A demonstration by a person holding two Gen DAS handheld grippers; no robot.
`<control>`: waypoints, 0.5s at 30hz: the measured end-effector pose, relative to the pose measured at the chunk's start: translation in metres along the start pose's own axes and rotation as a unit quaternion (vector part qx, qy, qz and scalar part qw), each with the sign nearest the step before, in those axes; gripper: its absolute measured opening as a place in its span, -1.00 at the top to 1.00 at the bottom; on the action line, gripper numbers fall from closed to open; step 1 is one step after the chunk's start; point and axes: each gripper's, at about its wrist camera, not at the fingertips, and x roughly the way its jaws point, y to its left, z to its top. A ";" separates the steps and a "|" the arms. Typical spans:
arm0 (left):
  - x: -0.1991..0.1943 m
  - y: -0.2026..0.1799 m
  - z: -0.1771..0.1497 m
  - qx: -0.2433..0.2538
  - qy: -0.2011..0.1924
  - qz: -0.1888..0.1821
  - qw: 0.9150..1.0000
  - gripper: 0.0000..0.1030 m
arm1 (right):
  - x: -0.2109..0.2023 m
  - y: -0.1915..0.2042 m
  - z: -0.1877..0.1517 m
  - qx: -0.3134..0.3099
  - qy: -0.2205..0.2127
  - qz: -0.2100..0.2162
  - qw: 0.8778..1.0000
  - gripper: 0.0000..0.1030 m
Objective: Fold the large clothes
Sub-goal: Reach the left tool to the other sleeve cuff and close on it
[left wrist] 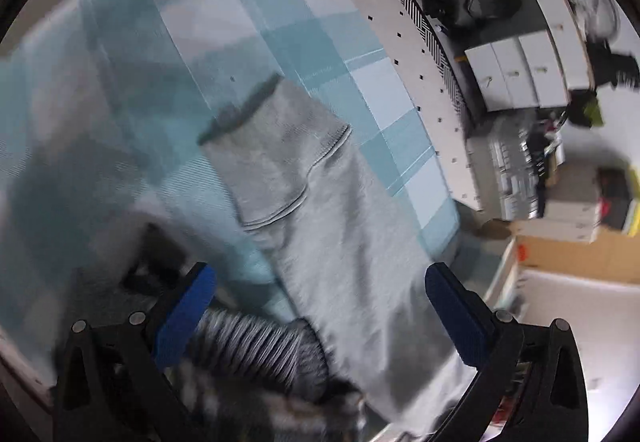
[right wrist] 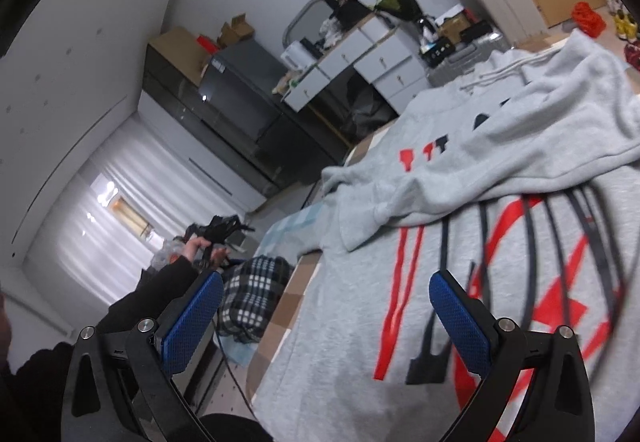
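A light grey hoodie (right wrist: 460, 201) with red and black print lies spread over the bed; one sleeve (right wrist: 500, 157) is folded across its chest. In the left wrist view its grey fabric (left wrist: 320, 226) with a cuff and pocket seam lies on a teal checked bedsheet (left wrist: 248, 21). My left gripper (left wrist: 320, 306) hangs open above that fabric, holding nothing. My right gripper (right wrist: 326, 310) is open at the hoodie's lower edge, with its right finger over the print and its left finger off the bed's side.
A black-and-white checked cloth (right wrist: 252, 294) lies beside the bed, also in the left wrist view as checked cloth (left wrist: 260, 350). A person's sleeve and hand (right wrist: 192, 254) holding the other gripper reach in on the left. White drawers (right wrist: 376, 61), a dark cabinet (right wrist: 240, 101) and boxes stand behind.
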 end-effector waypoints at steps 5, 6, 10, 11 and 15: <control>0.030 0.011 0.004 -0.024 -0.009 0.065 0.998 -0.97 | 0.024 0.010 -0.010 -0.026 0.035 -0.007 0.999 -1.00; 0.029 0.013 0.006 -0.035 -0.013 0.054 0.998 -0.97 | 0.026 0.012 -0.013 -0.031 0.041 -0.009 0.999 -1.00; 0.046 0.027 0.003 -0.059 0.006 0.083 0.995 -0.97 | 0.032 0.017 -0.021 -0.045 0.066 -0.011 0.997 -1.00; 0.052 0.031 0.001 -0.069 0.015 0.084 0.994 -0.86 | 0.031 0.018 -0.023 -0.048 0.069 -0.011 0.996 -1.00; 0.058 0.040 -0.001 -0.080 0.019 0.050 0.995 -0.20 | 0.026 0.021 -0.027 -0.060 0.071 -0.011 0.996 -1.00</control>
